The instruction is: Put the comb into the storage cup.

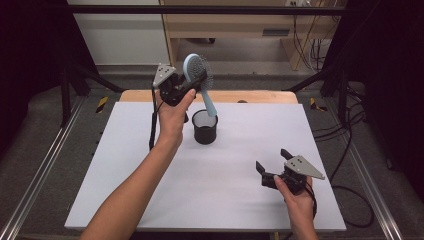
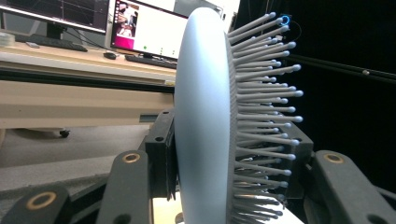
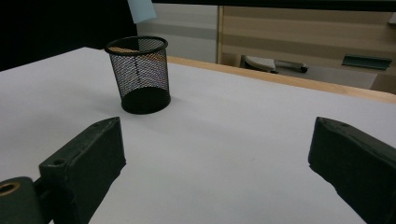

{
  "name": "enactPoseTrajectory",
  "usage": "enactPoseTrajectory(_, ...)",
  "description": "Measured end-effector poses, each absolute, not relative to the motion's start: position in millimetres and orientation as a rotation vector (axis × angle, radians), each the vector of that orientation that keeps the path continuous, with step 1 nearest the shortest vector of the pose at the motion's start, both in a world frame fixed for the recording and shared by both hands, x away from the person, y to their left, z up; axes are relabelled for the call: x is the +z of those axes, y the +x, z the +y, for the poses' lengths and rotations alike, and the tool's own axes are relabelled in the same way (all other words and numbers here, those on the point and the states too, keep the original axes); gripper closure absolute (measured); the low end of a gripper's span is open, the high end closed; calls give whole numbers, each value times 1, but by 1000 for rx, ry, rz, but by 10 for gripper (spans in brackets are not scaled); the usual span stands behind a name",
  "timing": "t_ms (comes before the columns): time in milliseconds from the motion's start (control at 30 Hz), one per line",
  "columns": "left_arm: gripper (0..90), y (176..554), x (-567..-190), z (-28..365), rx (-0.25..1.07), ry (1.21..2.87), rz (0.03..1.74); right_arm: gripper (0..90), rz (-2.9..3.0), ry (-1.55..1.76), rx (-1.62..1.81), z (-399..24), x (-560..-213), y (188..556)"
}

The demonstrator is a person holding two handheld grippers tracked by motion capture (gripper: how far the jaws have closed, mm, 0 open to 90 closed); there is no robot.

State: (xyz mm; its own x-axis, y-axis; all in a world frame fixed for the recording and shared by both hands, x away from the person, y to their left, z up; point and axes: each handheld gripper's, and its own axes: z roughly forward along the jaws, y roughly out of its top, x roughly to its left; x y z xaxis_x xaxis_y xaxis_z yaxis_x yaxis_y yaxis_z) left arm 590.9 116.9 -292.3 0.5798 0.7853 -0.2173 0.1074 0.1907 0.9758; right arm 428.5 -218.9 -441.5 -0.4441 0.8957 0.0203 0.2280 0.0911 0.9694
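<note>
I have the hairbrush point(image 1: 199, 75) up in the air in my left tool point(image 1: 181, 90), clenched across its oval head, one jaw on the smooth pale-blue back and the other in among the bristles point(image 2: 261, 93). The handle hangs down and its tip sits at, or just inside, the mouth of the black mesh cup point(image 1: 205, 127), which stands upright on the white worktop point(image 1: 150, 190); from above I cannot tell whether the tip touches the rim.

I judge the brush light and stiff in the body, moulded plastic by the look of it. The back is glossy and curved, so that side could slip, while the springy pins on the other side give and offer no firm seat. A hold on the head works, but it may pivot; the neck or handle would be steadier. The cup looks light too, and a nudge from the handle could tip it.

My right tool point(image 1: 272, 160) rests low near the worktop's near right corner, jaws spread wide and holding nothing
</note>
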Motion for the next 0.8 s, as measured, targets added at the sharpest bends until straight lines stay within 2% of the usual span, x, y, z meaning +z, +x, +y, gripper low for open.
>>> enactPoseTrajectory(800,506,598,-300,124,623,1330,868,37,1770,1104,1377,-220,-443,429)
